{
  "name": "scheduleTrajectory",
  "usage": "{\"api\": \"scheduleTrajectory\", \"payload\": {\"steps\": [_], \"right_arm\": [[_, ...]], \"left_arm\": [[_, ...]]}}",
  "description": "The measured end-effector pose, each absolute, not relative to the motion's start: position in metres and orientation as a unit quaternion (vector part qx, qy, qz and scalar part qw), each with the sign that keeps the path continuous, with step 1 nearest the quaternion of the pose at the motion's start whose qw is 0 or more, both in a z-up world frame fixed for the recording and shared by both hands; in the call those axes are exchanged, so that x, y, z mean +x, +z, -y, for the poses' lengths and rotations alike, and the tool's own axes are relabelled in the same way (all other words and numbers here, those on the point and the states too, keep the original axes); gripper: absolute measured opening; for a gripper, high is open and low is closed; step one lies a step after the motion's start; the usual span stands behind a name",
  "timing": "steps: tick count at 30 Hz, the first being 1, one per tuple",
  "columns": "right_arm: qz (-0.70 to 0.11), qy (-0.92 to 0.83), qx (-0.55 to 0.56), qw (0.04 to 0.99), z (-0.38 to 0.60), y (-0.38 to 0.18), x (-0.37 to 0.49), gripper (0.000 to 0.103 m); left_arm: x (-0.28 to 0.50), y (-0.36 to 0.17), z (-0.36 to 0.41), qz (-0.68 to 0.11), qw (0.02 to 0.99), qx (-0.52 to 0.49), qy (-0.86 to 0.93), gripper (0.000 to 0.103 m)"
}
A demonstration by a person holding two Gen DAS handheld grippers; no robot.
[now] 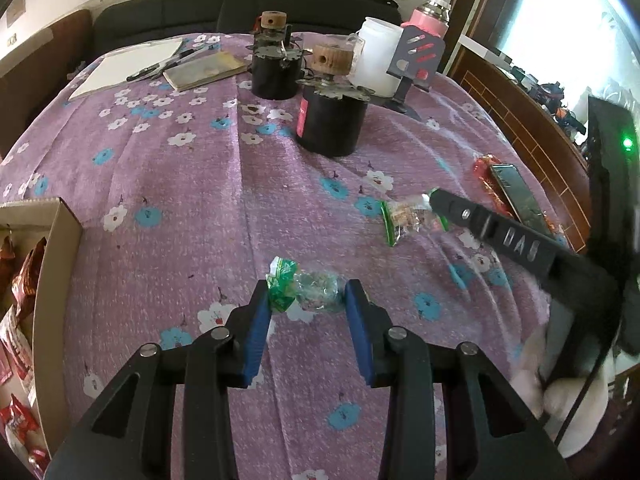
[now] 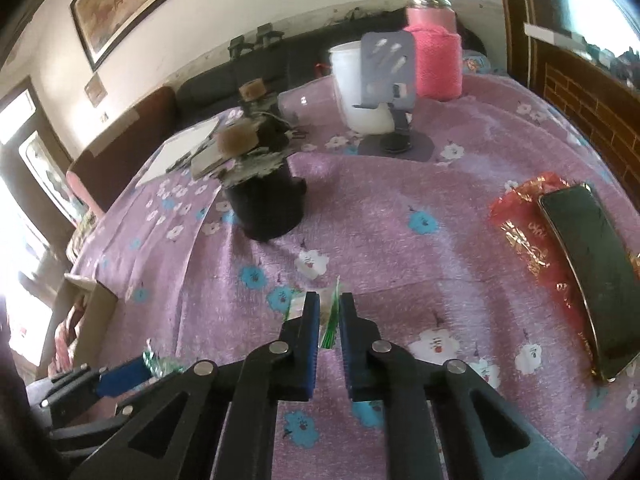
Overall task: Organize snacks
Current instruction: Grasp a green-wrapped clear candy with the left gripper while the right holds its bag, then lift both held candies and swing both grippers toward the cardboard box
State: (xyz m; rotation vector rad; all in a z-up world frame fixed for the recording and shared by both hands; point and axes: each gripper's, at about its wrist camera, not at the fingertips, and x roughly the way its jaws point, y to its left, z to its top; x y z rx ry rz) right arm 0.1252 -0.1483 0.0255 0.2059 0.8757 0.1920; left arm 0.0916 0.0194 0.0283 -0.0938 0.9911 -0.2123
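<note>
A small green-and-clear snack packet lies on the purple flowered tablecloth. My left gripper is open, its blue pads on either side of the packet. A second green-edged clear snack packet lies to the right, pinched by my right gripper, which reaches in from the right. In the right wrist view my right gripper is shut on that packet. A cardboard box holding red snack packets stands at the left edge.
Two black cylinders with wooden spools stand mid-table. A white jar, a phone stand and a pink flask stand behind. A phone lies on a red wrapper at the right. Notebooks and pens lie far left.
</note>
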Motion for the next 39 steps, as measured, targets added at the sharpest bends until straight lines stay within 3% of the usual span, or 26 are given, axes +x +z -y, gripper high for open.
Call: {"api": "scheduleTrajectory", "payload": {"steps": [3, 5, 6, 10, 14, 20, 21, 22, 24, 29, 39], "right_arm": [[-0.426, 0.09, 0.195, 0.879, 0.184, 0.018, 0.131, 0.021], [-0.426, 0.097, 0.236, 0.868, 0.198, 0.015, 0.134, 0.033], [-0.426, 0.099, 0.244, 0.865, 0.201, 0.014, 0.134, 0.033], [-0.427, 0.123, 0.2, 0.873, 0.178, 0.018, 0.133, 0.034], [-0.43, 0.12, 0.129, 0.885, 0.149, 0.015, 0.13, 0.047], [-0.433, 0.114, 0.074, 0.891, 0.129, 0.008, 0.13, 0.058], [-0.432, 0.109, 0.061, 0.893, 0.125, 0.008, 0.129, 0.053], [-0.43, 0.107, 0.056, 0.895, 0.122, 0.008, 0.128, 0.035], [-0.426, 0.105, 0.054, 0.897, 0.121, 0.009, 0.126, 0.034], [-0.406, 0.11, 0.083, 0.903, 0.132, 0.021, 0.125, 0.013], [-0.39, 0.123, 0.199, 0.891, 0.181, 0.036, 0.128, 0.007]], "left_arm": [[0.09, 0.029, -0.02, -0.474, 0.873, -0.047, -0.105, 0.034], [0.09, 0.028, -0.02, -0.476, 0.872, -0.047, -0.106, 0.034], [0.091, 0.026, -0.019, -0.479, 0.87, -0.046, -0.109, 0.034], [0.093, 0.018, -0.013, -0.487, 0.865, -0.04, -0.113, 0.034], [0.095, 0.012, -0.011, -0.483, 0.868, -0.042, -0.108, 0.037], [0.093, 0.011, -0.002, -0.473, 0.874, -0.03, -0.103, 0.048], [0.093, 0.01, 0.0, -0.472, 0.875, -0.022, -0.101, 0.048], [0.093, 0.01, 0.003, -0.471, 0.876, -0.012, -0.101, 0.048], [0.091, 0.011, 0.003, -0.467, 0.878, -0.005, -0.101, 0.036], [0.086, 0.015, -0.003, -0.469, 0.876, -0.022, -0.111, 0.031], [0.06, 0.038, -0.008, -0.457, 0.876, -0.051, -0.146, 0.03]]}}
